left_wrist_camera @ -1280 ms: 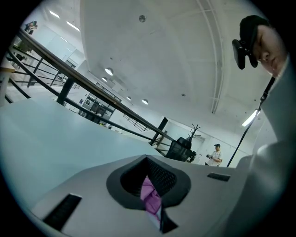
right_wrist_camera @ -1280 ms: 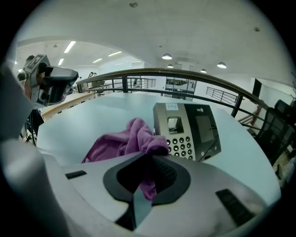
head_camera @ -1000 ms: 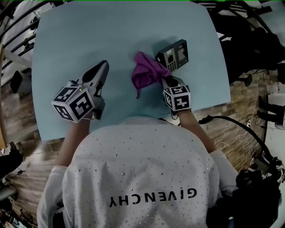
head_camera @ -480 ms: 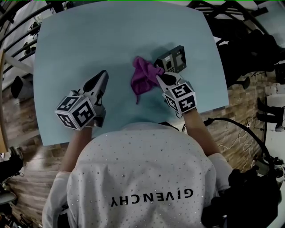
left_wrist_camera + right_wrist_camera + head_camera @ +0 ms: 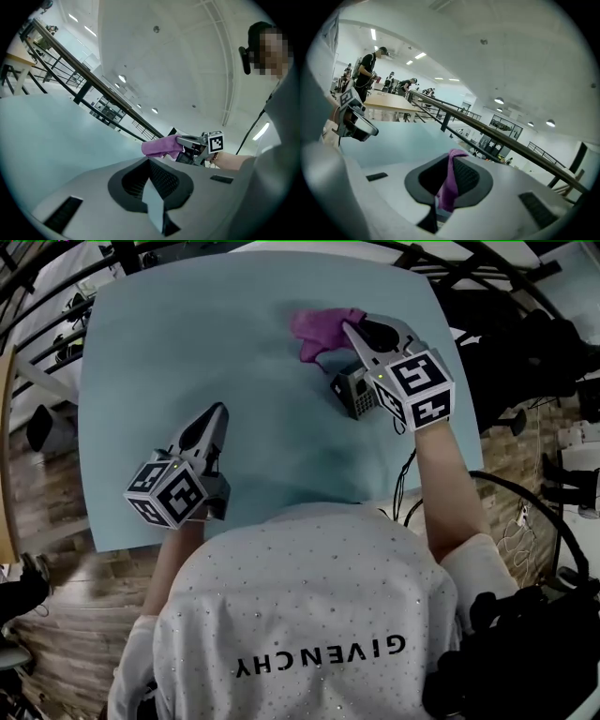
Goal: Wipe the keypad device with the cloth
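Across counter (image 5: 187, 334), right gripper (image 5: 351, 328) has swung from near side of keypad device (image 5: 352, 396) to far side. Left gripper (image 5: 217, 414) parked well left, 2 fingers together, nothing held. Right fingers clamped on cloth (image 5: 323, 324), fold pinched between; cloth bunched beyond keypad device, off keys. Keypad device sits under right gripper, partly hidden. Likely 1 stroke across finished; pull-back stroke next.

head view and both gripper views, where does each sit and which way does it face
Head view: on the person's head, looking steeply down at the table; shows the shirt, left gripper and right gripper.
Left gripper view: rides that gripper, looks along its shut jaws across the table toward the right gripper.
Right gripper view: looks along jaws shut on the purple cloth.
All three show that cloth.
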Action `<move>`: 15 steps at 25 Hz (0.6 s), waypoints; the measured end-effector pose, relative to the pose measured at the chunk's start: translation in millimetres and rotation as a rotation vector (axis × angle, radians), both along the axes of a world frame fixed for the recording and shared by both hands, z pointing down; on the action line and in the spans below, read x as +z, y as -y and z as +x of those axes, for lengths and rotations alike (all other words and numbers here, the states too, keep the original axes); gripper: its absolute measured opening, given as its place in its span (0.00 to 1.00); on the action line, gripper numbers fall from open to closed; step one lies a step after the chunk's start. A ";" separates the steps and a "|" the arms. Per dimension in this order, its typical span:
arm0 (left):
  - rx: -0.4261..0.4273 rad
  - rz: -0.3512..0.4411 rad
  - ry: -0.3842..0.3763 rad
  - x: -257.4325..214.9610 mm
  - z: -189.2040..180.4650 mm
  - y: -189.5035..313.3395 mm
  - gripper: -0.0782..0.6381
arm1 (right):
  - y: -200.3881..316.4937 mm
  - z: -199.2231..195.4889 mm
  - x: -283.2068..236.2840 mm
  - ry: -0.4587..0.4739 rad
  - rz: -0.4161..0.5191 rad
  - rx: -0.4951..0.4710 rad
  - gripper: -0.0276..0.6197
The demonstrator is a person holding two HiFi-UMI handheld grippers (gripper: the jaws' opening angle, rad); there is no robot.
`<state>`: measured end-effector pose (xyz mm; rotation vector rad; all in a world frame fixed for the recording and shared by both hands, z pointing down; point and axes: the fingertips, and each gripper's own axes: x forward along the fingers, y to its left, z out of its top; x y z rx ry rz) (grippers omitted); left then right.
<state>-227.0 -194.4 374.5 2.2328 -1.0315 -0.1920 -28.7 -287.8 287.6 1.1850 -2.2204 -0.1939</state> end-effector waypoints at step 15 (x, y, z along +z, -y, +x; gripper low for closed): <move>-0.126 -0.026 0.019 0.8 26.4 -9.7 0.11 | -15.0 54.9 137.2 0.035 -0.396 -0.055 0.09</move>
